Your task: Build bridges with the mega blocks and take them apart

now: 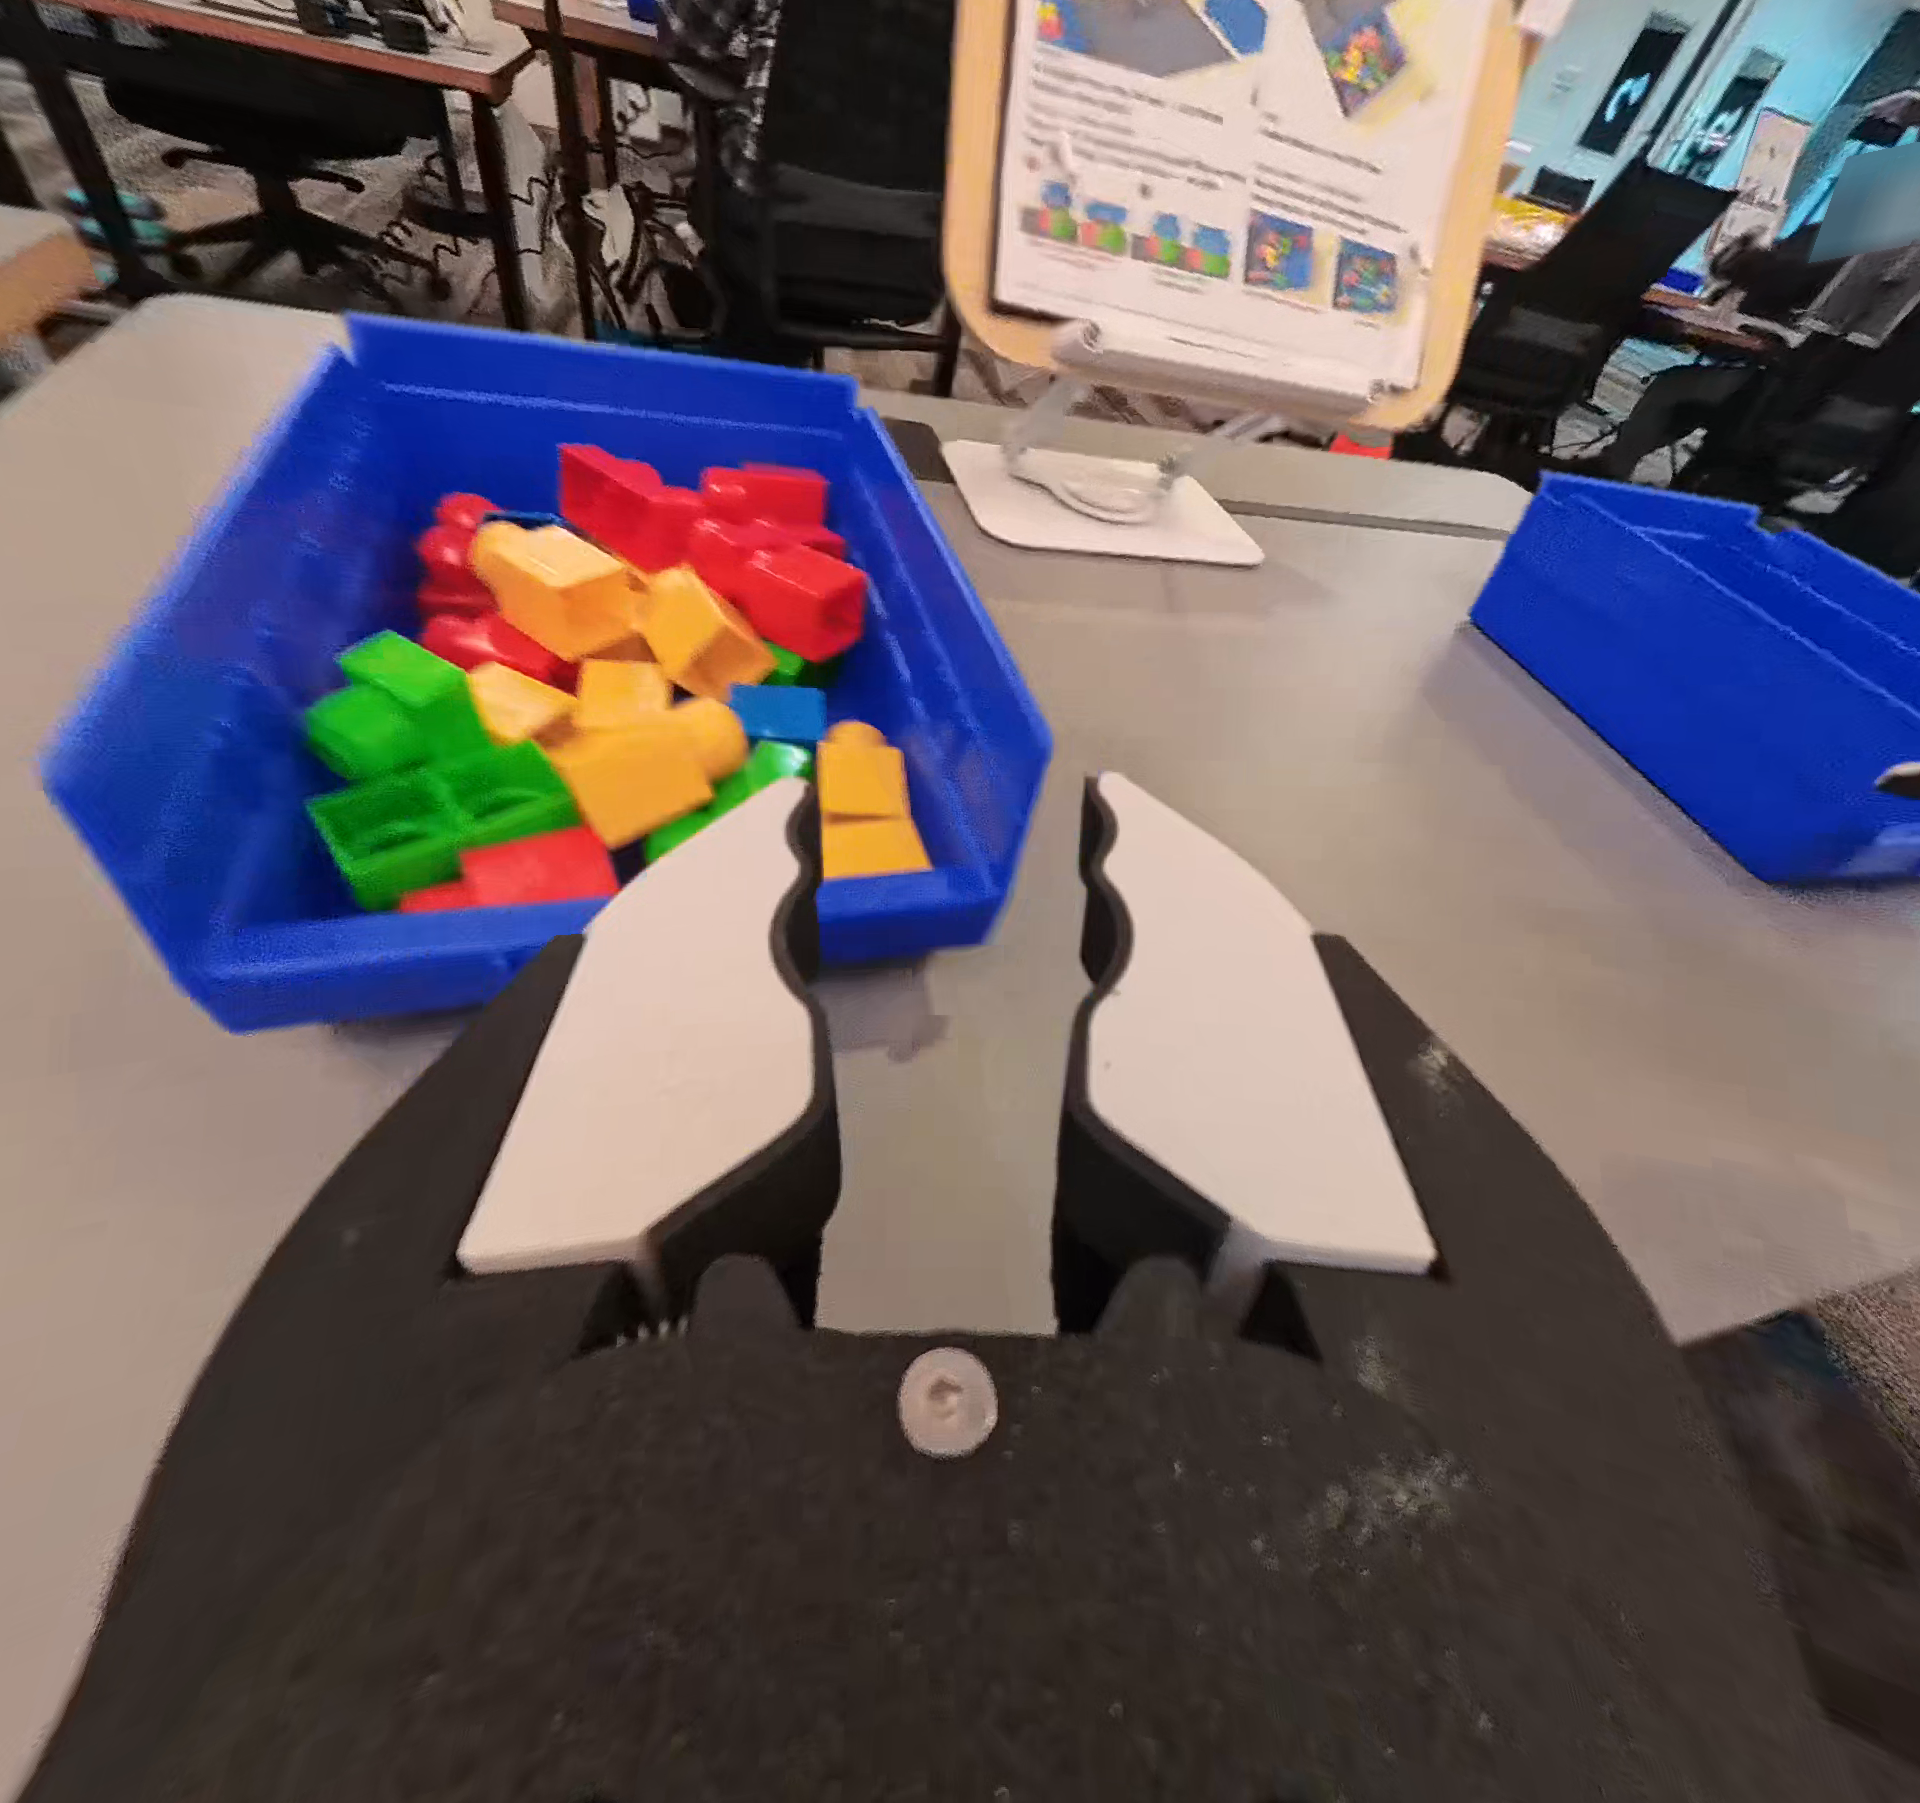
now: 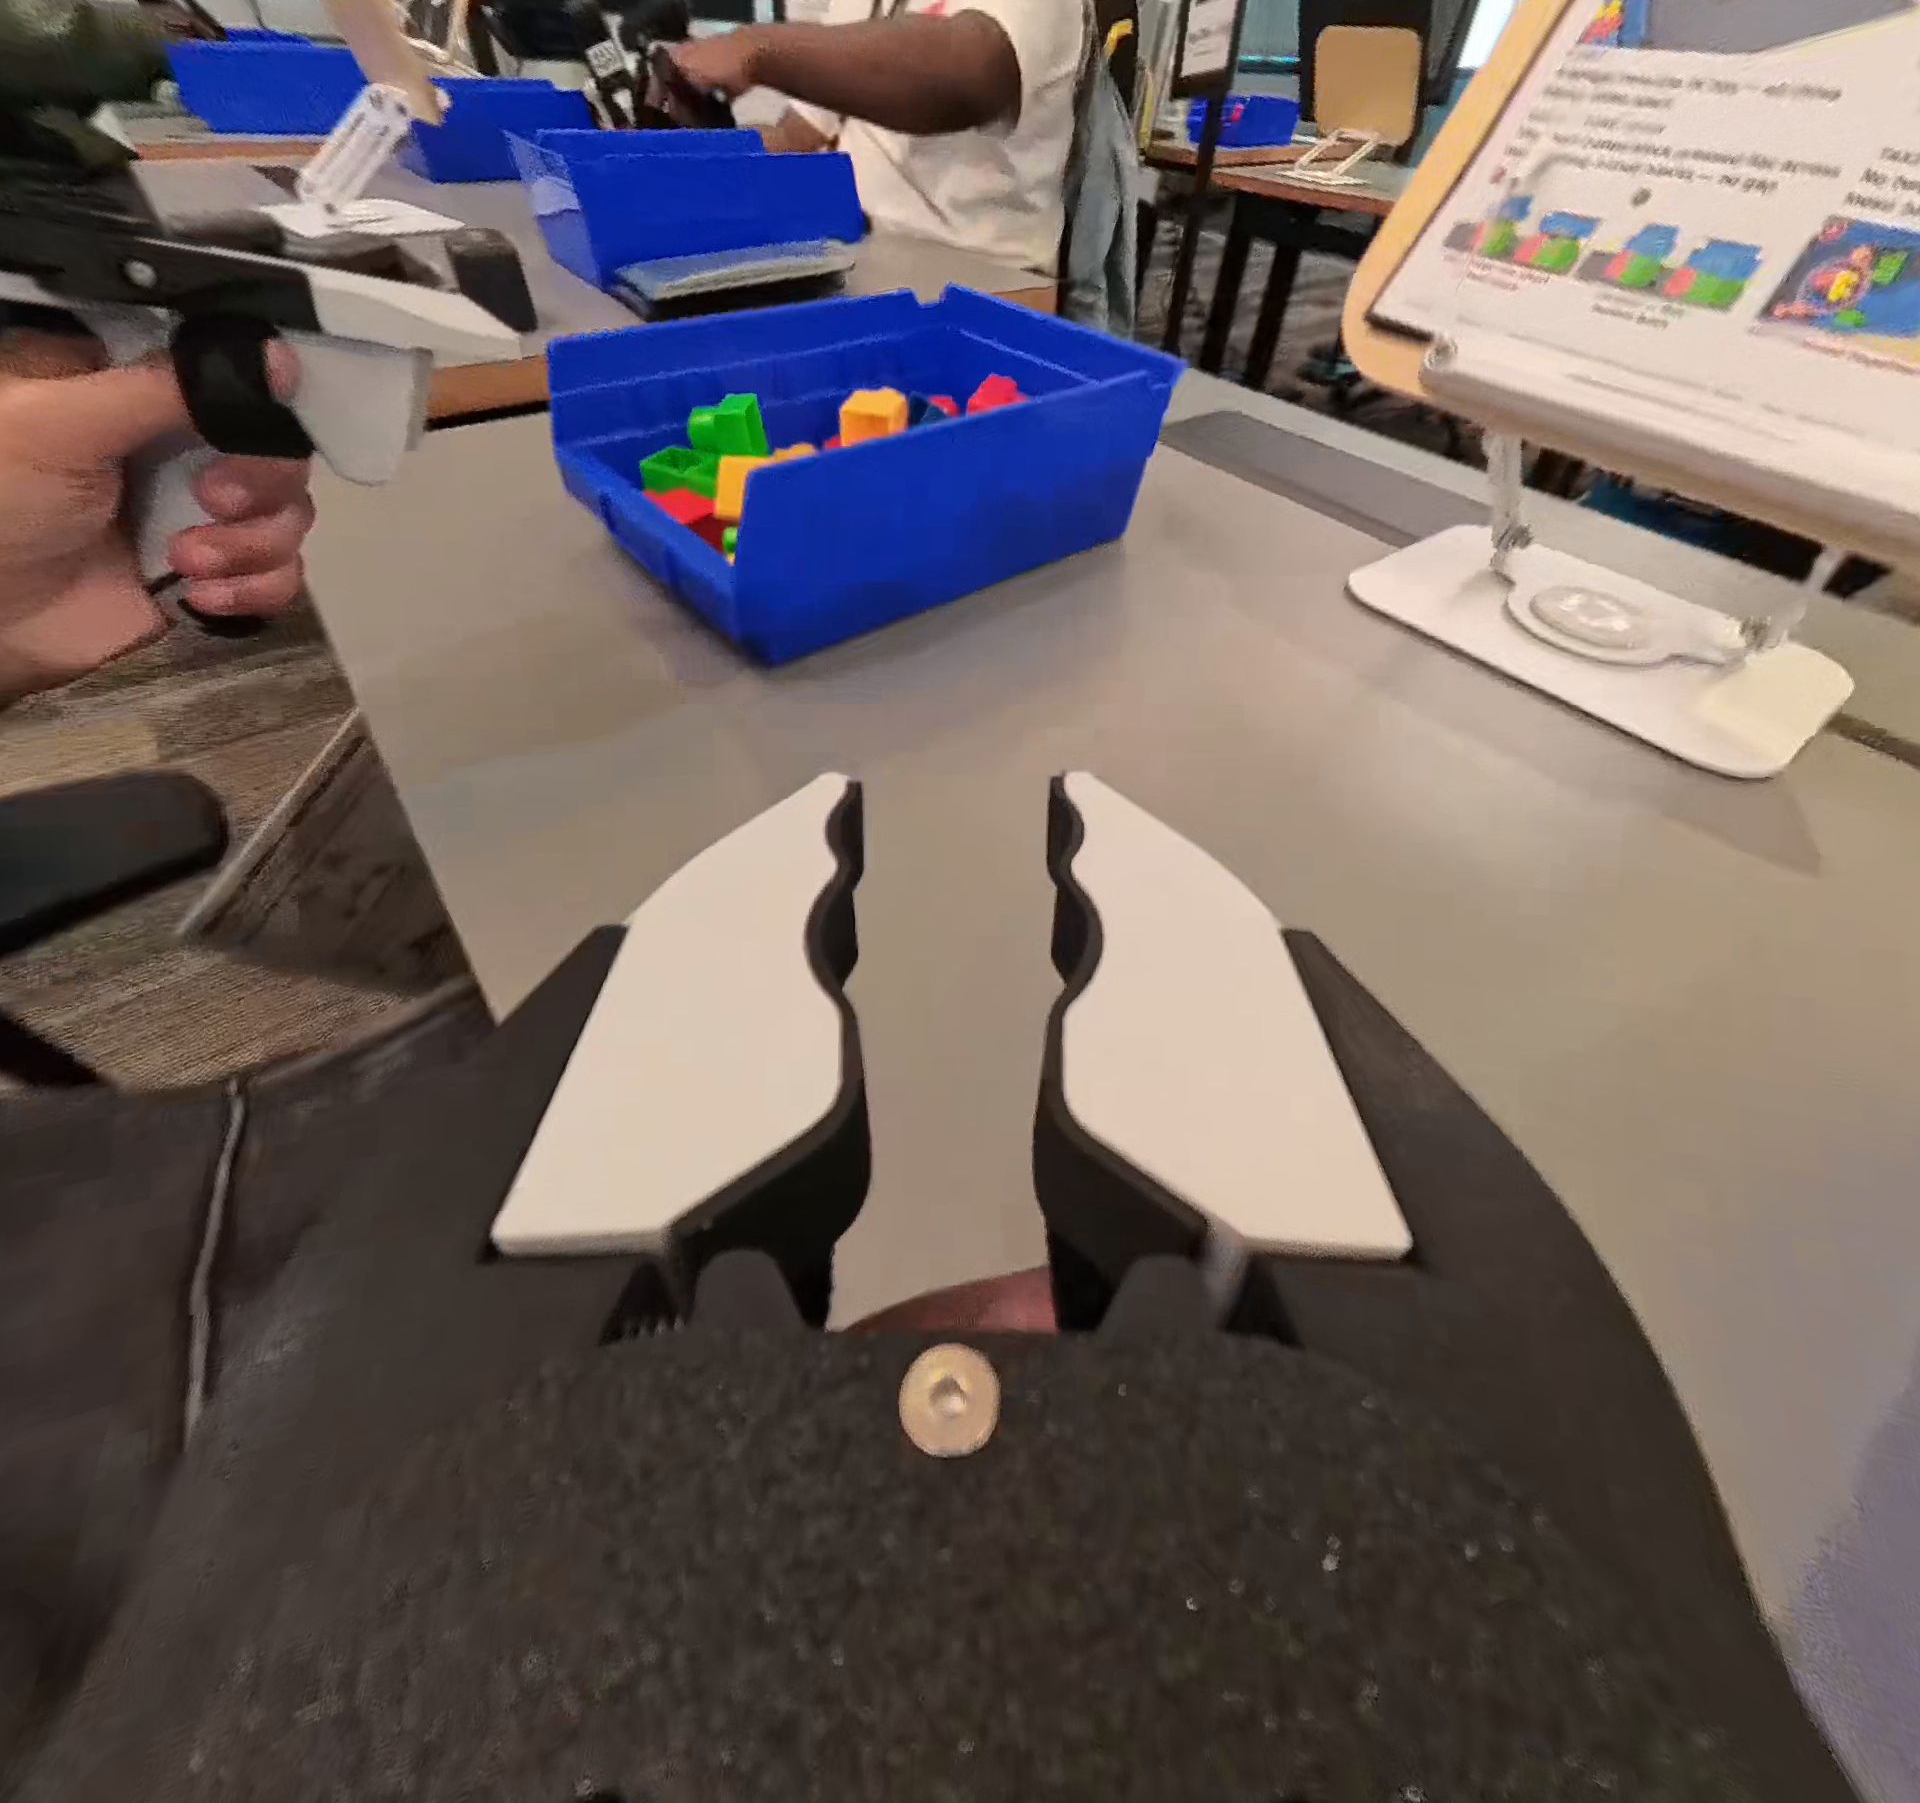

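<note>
Mega blocks (image 1: pixel 623 693) are heaped in the blue bin (image 1: pixel 156 745) at the tabletop's (image 1: pixel 1299 766) left edge. Left claw (image 1: pixel 943 797), jaws apart & empty, is held just before the bin's near-right corner; blocks lie ahead-left. Right claw (image 2: pixel 954 787), also apart w/ nothing held, is well back, so left is judged nearer.

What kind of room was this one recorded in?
Probably a shared office or lab set up for data collection: rows of desks, office chairs, matching blue bins on neighbouring tables, and an instruction sheet on a stand.
</note>
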A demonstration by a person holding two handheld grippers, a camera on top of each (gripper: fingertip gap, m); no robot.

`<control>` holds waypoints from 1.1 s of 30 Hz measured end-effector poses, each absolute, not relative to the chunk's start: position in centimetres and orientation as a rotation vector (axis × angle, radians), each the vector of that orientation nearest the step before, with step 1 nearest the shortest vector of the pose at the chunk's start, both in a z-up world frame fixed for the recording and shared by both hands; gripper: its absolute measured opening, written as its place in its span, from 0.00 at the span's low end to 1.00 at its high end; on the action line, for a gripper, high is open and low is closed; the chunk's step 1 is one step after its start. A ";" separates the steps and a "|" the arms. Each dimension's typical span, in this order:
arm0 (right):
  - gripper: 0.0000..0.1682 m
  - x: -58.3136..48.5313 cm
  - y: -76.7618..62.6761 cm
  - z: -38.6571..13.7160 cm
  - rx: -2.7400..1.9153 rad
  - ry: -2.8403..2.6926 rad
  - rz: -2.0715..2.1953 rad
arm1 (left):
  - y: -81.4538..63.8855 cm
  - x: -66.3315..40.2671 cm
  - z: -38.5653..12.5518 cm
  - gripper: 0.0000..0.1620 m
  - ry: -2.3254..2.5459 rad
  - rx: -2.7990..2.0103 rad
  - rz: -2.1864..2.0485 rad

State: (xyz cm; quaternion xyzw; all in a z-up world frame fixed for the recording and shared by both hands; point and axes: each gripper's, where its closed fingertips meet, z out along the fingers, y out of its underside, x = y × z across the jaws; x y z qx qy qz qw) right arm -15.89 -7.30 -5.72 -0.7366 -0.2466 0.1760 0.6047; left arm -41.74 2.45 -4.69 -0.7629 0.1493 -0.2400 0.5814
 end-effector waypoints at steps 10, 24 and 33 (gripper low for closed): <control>0.21 -8.3 -10.9 -9.3 -1.678 -0.433 0.428 | -2.6 -34.6 -12.7 0.34 0.482 -1.904 -0.643; 0.19 -8.6 -9.8 -10.1 -1.678 -0.504 0.306 | -0.6 -35.0 -14.2 0.34 0.541 -1.909 -0.535; 0.19 -7.9 -9.5 -10.2 -1.702 -0.441 0.355 | 3.5 -38.6 -7.6 0.27 0.701 -1.842 -0.396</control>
